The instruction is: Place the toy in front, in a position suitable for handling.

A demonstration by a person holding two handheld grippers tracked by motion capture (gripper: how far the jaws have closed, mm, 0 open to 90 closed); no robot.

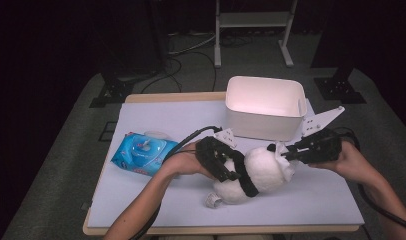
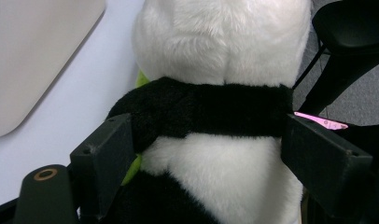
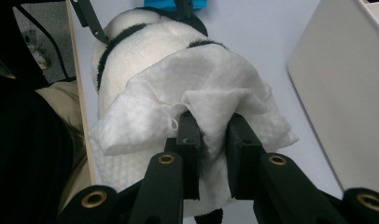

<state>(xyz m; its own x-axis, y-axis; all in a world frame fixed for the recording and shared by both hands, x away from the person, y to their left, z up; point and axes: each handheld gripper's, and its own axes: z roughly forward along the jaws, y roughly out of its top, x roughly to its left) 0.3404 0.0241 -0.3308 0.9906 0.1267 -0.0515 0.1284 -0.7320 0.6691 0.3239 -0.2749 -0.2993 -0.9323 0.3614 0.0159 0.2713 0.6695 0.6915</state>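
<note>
Straddling the panda (image 1: 251, 175) with my left gripper (image 1: 226, 162), I have the jaws spread wide to either side of its body at the black band; in the left gripper view the pads stand at 8 and 4 o'clock of the plush, the left one just at the black fur, the right one just beside the white, and I cannot tell whether either presses. The panda lies on its side on the mat (image 1: 156, 200), near the front middle of the table.

My right gripper (image 1: 286, 154) comes in from 3 o'clock with its jaws drawn close, pinching a fold of the wipe (image 3: 201, 107). The wipe is draped over the near end of the panda, so the cloth lies between my right fingers (image 3: 187, 140) and the fur.

The bin (image 1: 263, 107) stands at 12 o'clock of the panda, just beyond it and close to my right gripper. The wipes pack (image 1: 143, 152) lies at 9 o'clock, behind my left hand. A tag (image 1: 212, 200) sticks out from the panda at 7 o'clock.
</note>
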